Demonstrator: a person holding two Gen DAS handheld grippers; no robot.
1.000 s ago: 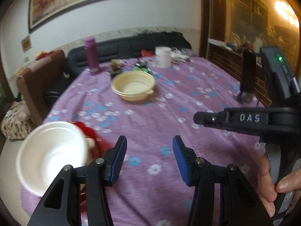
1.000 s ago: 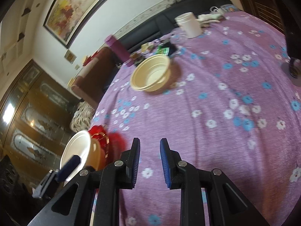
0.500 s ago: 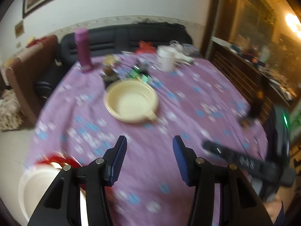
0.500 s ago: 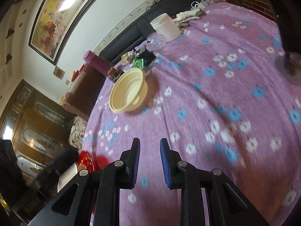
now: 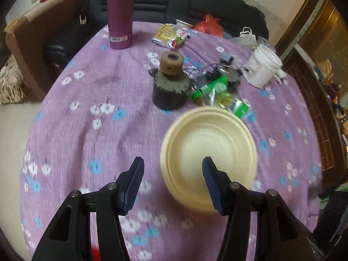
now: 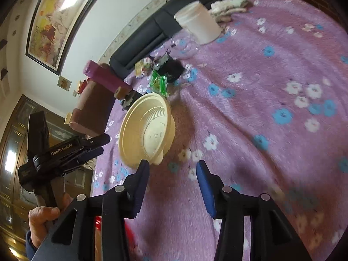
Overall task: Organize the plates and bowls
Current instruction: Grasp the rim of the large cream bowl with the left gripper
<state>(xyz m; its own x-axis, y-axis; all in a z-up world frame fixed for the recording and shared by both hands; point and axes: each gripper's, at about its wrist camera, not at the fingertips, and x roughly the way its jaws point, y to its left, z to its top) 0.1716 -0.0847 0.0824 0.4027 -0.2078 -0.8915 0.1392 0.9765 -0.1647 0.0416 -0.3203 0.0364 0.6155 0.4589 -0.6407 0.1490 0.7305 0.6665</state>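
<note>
Bowl [image 5: 208, 150] sits on the tablecloth [image 5: 87, 134], right of centre in the left wrist view; snack packets [image 5: 219, 95] just behind it; tub [image 5: 264, 66] further back right; gear-shaped block [image 5: 170, 82] behind-left of the bowl; flask [image 5: 120, 13] at the far left edge; sofa [image 5: 174, 2] behind the table.
</note>
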